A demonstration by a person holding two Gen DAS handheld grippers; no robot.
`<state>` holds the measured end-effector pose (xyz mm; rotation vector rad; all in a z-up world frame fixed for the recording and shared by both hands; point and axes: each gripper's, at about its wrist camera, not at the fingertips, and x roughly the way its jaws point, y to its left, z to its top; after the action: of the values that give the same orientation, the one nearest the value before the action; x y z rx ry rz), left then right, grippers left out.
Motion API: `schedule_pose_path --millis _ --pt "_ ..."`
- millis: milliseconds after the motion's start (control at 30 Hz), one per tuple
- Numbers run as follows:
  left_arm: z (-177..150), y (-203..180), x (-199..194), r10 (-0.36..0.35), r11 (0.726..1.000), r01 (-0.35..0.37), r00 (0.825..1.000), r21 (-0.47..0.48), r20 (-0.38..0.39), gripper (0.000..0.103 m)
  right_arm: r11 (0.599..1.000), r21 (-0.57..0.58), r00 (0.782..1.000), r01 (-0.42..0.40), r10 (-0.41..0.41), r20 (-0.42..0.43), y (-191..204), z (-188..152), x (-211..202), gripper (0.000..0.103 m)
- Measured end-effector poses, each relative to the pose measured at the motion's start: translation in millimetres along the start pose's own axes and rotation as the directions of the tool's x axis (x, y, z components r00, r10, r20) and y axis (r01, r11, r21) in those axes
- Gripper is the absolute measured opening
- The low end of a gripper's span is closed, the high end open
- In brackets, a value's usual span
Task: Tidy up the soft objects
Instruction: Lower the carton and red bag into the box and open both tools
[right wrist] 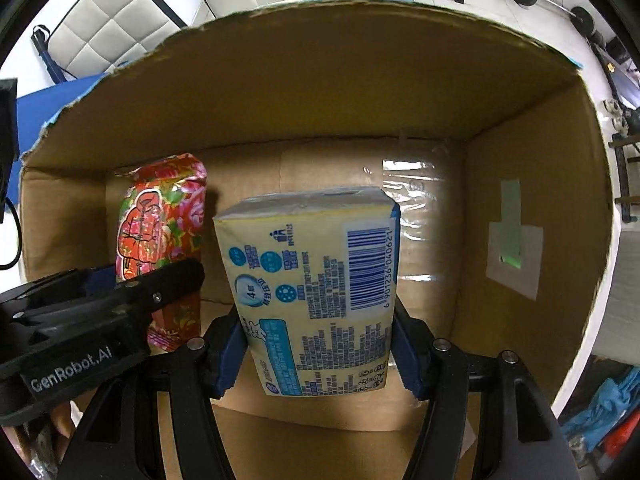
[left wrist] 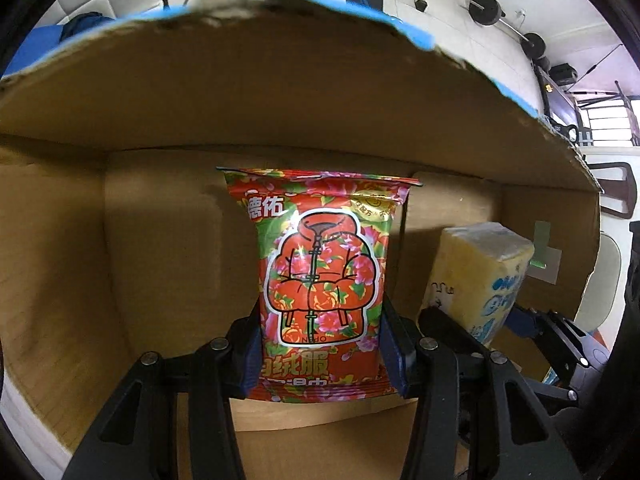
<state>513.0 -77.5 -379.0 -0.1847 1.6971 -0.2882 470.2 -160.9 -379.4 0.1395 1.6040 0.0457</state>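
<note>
Inside the brown cardboard box (right wrist: 320,92), the left hand-held gripper (left wrist: 320,344) clamps a red floral foil packet (left wrist: 320,276) while the right hand-held gripper (right wrist: 316,344) clamps a yellow plastic-wrapped tissue pack (right wrist: 316,280).

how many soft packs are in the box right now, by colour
red floral wipes pack: 1, clamped in the left gripper
pale yellow tissue pack: 1, clamped in the right gripper
total: 2, both inside the cardboard box

Floral red packet (left wrist: 322,280) in left gripper (left wrist: 321,354), inside cardboard box (left wrist: 160,220)
</note>
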Motion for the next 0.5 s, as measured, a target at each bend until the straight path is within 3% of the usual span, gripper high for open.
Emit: schedule_pose_path --millis 200,300,367,500 --pt "-2 -18 -5 0.053 0.998 -0.052 0.998 0.029 -0.017 0.046 1.0 -0.01 0.999 0.022 -0.023 -0.022 3 -6 4 0.068" --pt "-8 -27 -16 0.073 0.996 -0.073 0.997 0.05 0.001 0.047 0.999 -0.018 0.999 0.031 -0.032 -0.037 7 -4 4 0.082" --pt "-12 -32 -26 0.093 0.994 -0.094 0.995 0.055 0.023 0.058 0.999 -0.022 0.999 0.027 -0.028 -0.04 8 -7 2 0.082" --pt "-24 -30 -39 0.121 0.991 -0.124 0.991 0.059 0.05 0.064 0.999 -0.023 0.998 0.037 -0.038 -0.047 13 -15 -3 0.084"
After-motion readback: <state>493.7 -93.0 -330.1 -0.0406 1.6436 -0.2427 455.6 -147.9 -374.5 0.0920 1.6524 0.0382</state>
